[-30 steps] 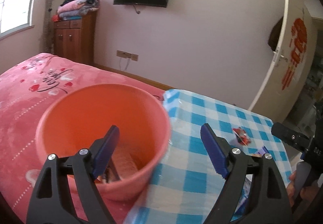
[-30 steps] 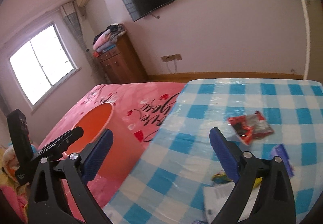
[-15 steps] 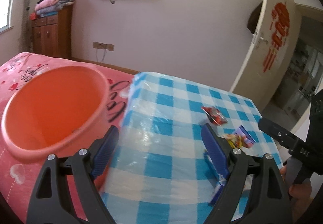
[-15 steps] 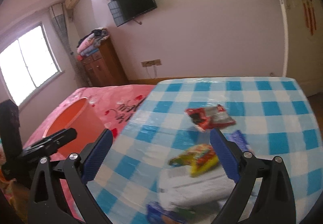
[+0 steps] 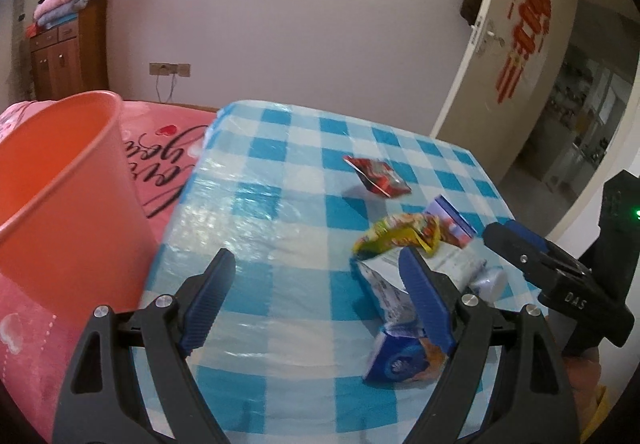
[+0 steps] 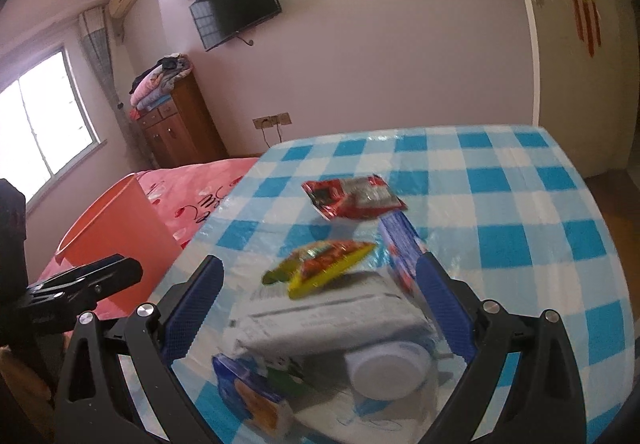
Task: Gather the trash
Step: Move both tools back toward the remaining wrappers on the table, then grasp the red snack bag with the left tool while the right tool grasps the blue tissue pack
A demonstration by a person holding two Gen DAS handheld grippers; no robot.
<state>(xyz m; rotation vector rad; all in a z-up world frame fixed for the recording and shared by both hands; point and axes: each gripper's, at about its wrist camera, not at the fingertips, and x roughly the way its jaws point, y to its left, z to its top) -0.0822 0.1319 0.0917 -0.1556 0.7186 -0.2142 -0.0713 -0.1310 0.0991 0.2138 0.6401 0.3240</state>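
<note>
Trash lies on the blue-checked table [image 5: 280, 244]: a red wrapper [image 5: 378, 176] [image 6: 352, 196], a yellow snack bag [image 5: 400, 234] [image 6: 324, 268], a white milk carton [image 5: 448, 268] [image 6: 332, 320], a blue pack [image 5: 400, 356] [image 6: 244, 396] and a purple-blue pack [image 5: 450, 218] [image 6: 400, 248]. An orange bucket [image 5: 52, 184] [image 6: 116, 228] stands left of the table on the pink bed. My left gripper [image 5: 316, 300] is open and empty above the table's near edge. My right gripper [image 6: 320, 308] is open, with the carton between its fingers but not gripped.
A pink bedspread [image 5: 160, 156] lies under the bucket. A wooden cabinet [image 6: 180, 128] with folded blankets stands at the back wall. A white door [image 5: 500, 56] is open on the right.
Both grippers have swung right from the bucket toward the trash pile. The right gripper has come close over the carton. Both stay open.
</note>
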